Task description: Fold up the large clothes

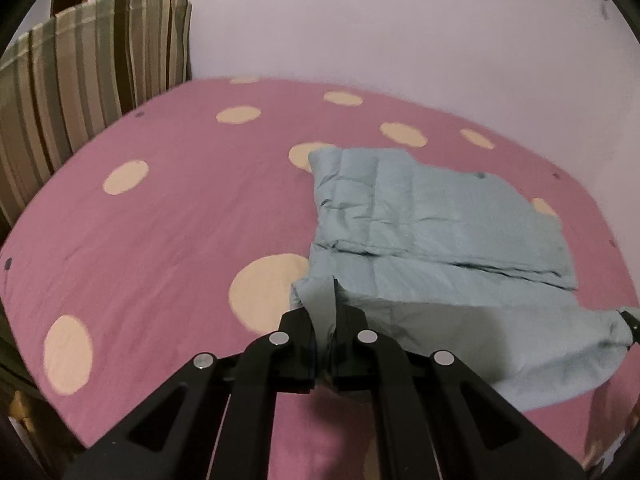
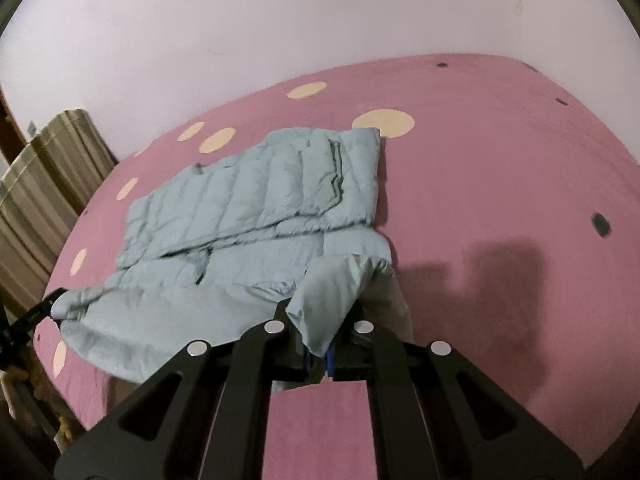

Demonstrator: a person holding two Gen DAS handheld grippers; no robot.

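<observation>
A pale blue quilted jacket (image 1: 432,224) lies partly folded on a pink bed sheet with cream dots (image 1: 168,216). My left gripper (image 1: 325,320) is shut on the jacket's near left corner, lifted off the sheet. In the right wrist view the same jacket (image 2: 256,200) spreads to the left, and my right gripper (image 2: 322,316) is shut on its near right corner, which bunches up between the fingers. The near edge of the jacket hangs raised between the two grippers. The other gripper's tip shows at each view's edge: right (image 1: 634,322), left (image 2: 38,312).
A striped cushion or pillow (image 1: 80,92) stands at the bed's left end against a pale wall (image 1: 400,20). The pink sheet (image 2: 500,200) runs bare to the right of the jacket. The bed's near edge drops off at the bottom of both views.
</observation>
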